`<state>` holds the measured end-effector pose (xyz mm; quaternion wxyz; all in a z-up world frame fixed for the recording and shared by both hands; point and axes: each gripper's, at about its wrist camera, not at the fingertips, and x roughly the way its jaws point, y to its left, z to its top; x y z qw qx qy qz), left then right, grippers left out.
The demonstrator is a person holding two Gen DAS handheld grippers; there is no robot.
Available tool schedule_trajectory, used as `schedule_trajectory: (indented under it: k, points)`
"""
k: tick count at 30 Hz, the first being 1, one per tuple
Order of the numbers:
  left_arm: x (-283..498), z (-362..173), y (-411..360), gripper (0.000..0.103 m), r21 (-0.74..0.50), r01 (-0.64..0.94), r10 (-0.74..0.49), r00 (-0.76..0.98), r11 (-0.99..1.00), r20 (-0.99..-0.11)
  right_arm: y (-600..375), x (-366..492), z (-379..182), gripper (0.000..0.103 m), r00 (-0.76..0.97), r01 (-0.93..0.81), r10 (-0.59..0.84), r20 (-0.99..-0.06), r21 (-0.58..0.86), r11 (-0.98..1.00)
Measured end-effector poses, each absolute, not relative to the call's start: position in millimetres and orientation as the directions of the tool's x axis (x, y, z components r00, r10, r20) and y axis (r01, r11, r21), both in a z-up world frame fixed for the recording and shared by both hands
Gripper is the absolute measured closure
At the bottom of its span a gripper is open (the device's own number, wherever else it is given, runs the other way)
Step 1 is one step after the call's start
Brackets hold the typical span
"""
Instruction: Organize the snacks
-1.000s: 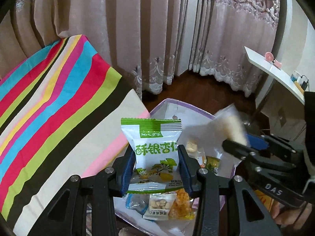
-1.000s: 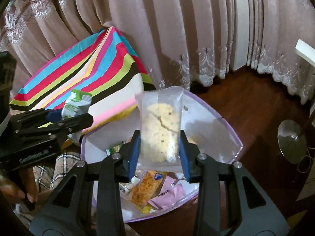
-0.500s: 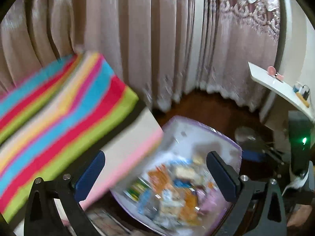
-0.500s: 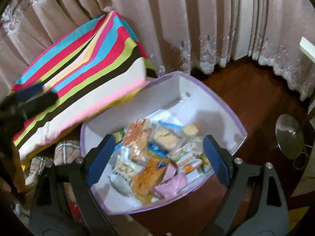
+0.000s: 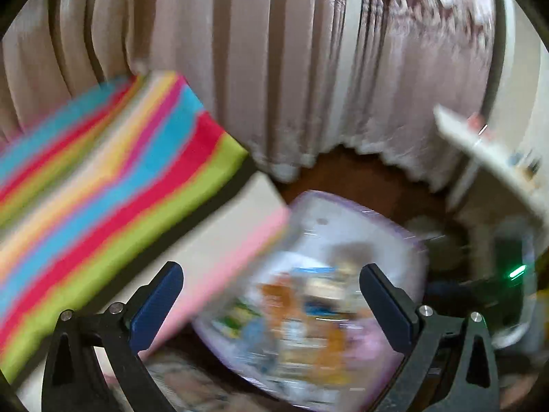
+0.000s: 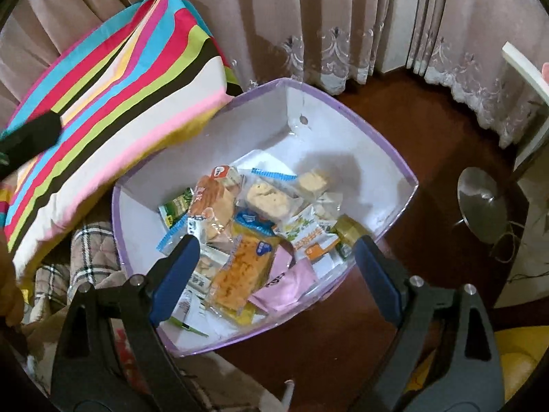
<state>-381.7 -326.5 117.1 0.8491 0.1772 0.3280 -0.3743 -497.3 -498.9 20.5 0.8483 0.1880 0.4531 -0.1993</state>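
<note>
A white box with a purple rim [image 6: 346, 110] stands on the floor and holds several snack packets. Among them are a clear cookie packet [image 6: 269, 199], a green-and-white ginkgo packet [image 6: 303, 231], an orange cracker packet [image 6: 240, 271] and a pink one [image 6: 291, 285]. My right gripper [image 6: 277, 243] hangs over the box's near side, open wide, with nothing between its blue pads. In the blurred left wrist view my left gripper [image 5: 271, 271] also stands open and empty above the box [image 5: 343, 213], whose snacks [image 5: 302, 312] are smeared.
A striped cushion [image 6: 113, 96] leans against the box's left side, with plaid fabric [image 6: 92, 254] below it. Pink curtains hang behind. Dark wooden floor [image 6: 429, 158] lies to the right, with a round metal base [image 6: 480, 202] and a white shelf [image 6: 525, 68].
Both grippers opened wide and let go: the left dropped the green packet, the right the clear cookie packet. Both packets now lie in the box. The right view tipped down.
</note>
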Motion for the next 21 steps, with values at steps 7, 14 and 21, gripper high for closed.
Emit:
schedule_trajectory:
  k: [7, 14, 21]
  points:
    - [-405, 125, -327, 0.000, 0.168, 0.749, -0.514, 0.581, 0.641, -0.630, -501, -497, 23, 0.010, 0.532, 0.513, -0.164, -0.831, 0.163, 0.843]
    - [-397, 108, -334, 0.000, 0.142, 0.769, -0.450, 0.501, 0.623, -0.739, -500, -496, 14, 0.010, 0.483, 0.524, -0.155, -0.862, 0.143, 0.839]
    - [-389, 85, -336, 0.000, 0.075, 0.773, -0.389, 0.397, 0.630, -0.831, -494, -494, 8, 0.010, 0.440, 0.530, -0.164, -0.883, 0.107, 0.841]
